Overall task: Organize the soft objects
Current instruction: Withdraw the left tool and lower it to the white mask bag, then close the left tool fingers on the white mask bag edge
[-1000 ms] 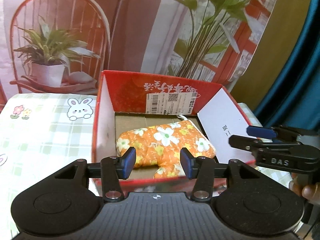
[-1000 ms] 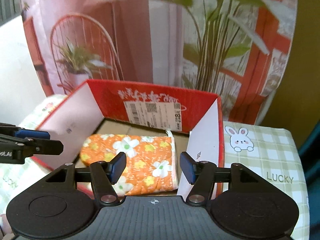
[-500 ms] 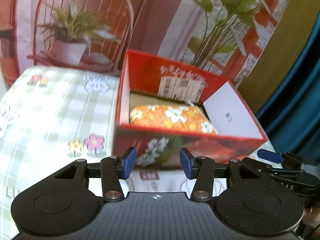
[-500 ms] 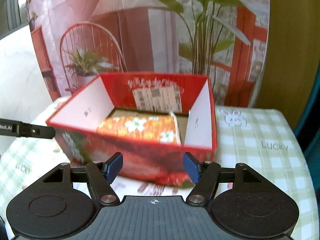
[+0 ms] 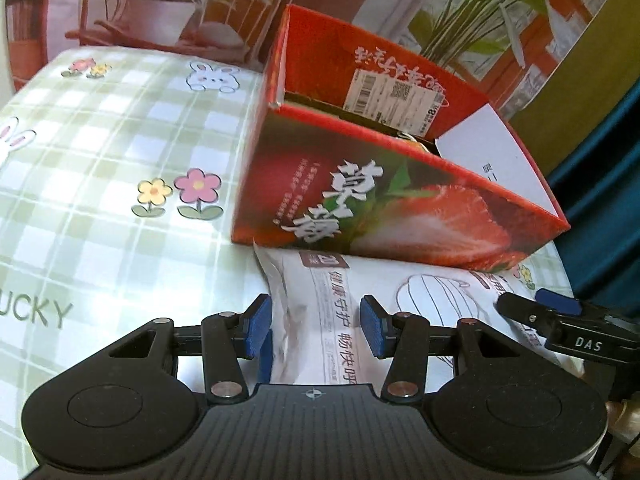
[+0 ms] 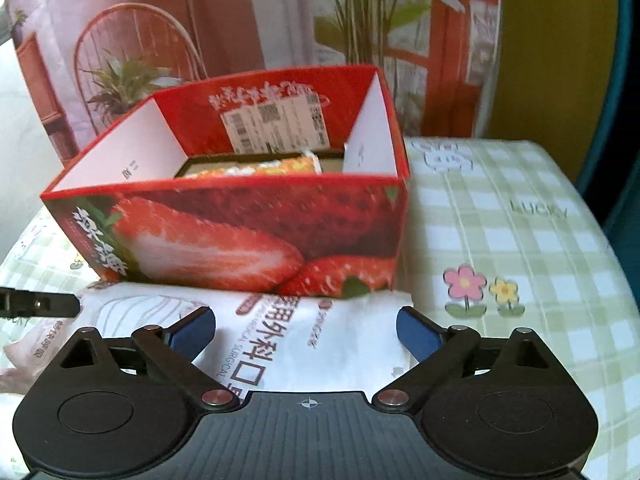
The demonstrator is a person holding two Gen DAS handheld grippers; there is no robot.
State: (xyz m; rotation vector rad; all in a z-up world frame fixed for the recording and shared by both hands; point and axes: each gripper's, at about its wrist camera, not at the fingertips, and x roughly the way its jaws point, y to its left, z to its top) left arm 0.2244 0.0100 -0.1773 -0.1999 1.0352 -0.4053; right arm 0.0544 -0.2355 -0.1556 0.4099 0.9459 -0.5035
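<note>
Both hand-held grippers, right opening, left half-spread, straddle the white packet's ends.

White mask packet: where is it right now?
In both wrist views the white mask packet lies flat on the checked tablecloth, right against the near wall of the red strawberry box, under both grippers.

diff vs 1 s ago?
Both grippers dropped from over the red box to the white mask packet lying in front of it. The right gripper is opening around the packet, not gripping; the left gripper kept its gap, holding nothing. The orange floral cloth stayed in the box.
</note>
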